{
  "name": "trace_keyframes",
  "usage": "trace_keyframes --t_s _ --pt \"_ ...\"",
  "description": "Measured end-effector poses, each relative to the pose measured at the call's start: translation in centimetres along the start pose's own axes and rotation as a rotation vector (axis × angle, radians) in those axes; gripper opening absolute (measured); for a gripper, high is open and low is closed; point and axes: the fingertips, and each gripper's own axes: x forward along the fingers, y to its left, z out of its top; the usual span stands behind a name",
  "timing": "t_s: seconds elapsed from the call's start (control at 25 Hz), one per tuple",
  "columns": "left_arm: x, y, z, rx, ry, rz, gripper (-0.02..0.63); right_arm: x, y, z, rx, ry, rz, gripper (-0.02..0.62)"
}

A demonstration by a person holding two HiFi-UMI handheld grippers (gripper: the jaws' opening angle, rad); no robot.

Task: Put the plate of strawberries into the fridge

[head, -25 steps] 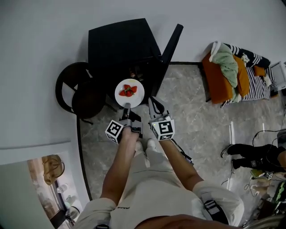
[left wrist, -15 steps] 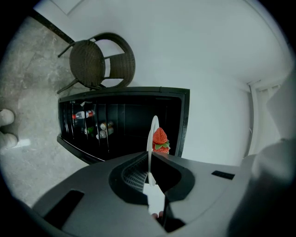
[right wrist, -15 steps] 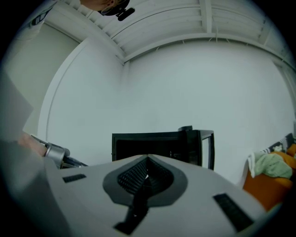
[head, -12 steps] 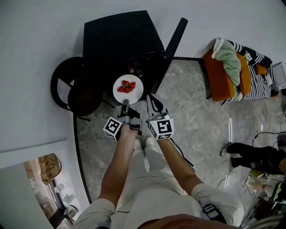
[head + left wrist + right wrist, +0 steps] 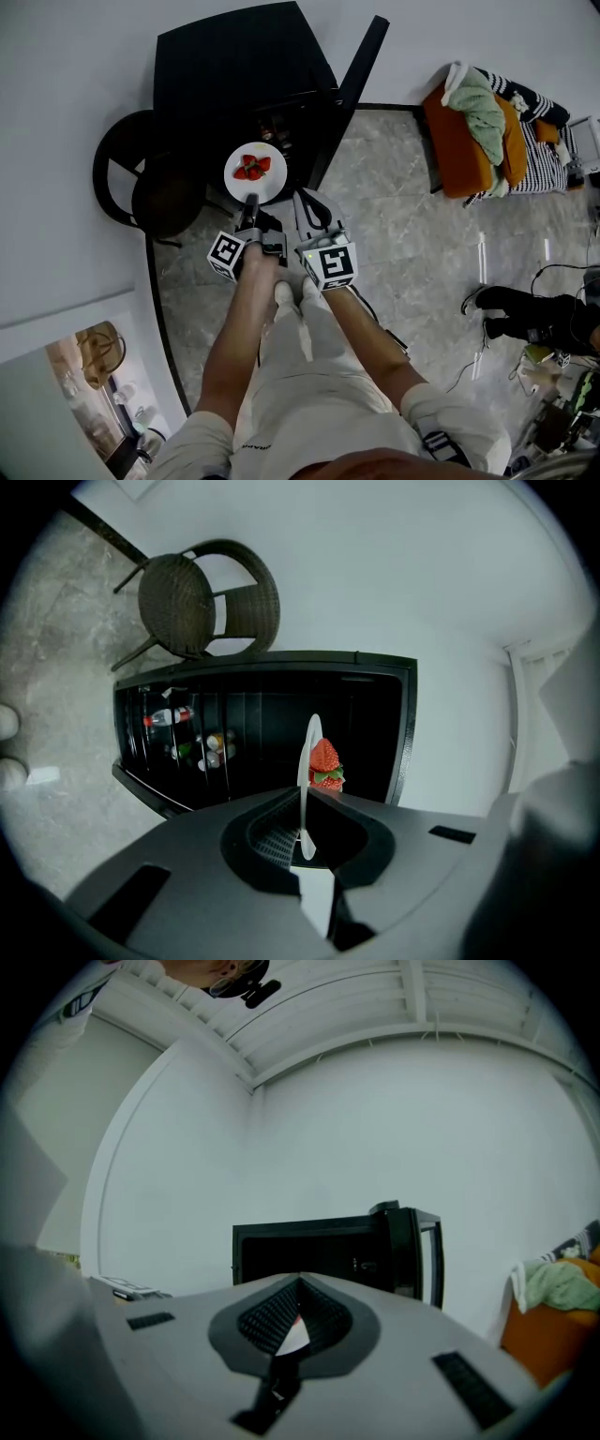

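While clamped in left hand-held gripper [image 5: 251, 202], plate of strawberries [image 5: 256, 172], rim-held, projecting forward.

Both grippers held out front, side by side
Left gripper [image 5: 250, 202] pinches the plate [image 5: 273, 184] by its rim; right gripper [image 5: 303, 199] has its jaws together.

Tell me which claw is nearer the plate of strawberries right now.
Left. The left claw grips the plate at its near rim; the right claw is beside it, off its right edge, apart.

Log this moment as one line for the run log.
left gripper: shut on plate rim | right gripper: shut, empty | strawberries: on plate | fridge: open, plate in front
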Motion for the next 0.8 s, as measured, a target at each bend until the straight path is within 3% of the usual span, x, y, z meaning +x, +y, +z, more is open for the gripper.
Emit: trace_keyframes --t_s 0.8 --pt "6.4 7.0 1.5 0.045 -0.015 0.032 0.009 1.8 -0.5 -5.2 0.033 0.020 -0.007 0.014"
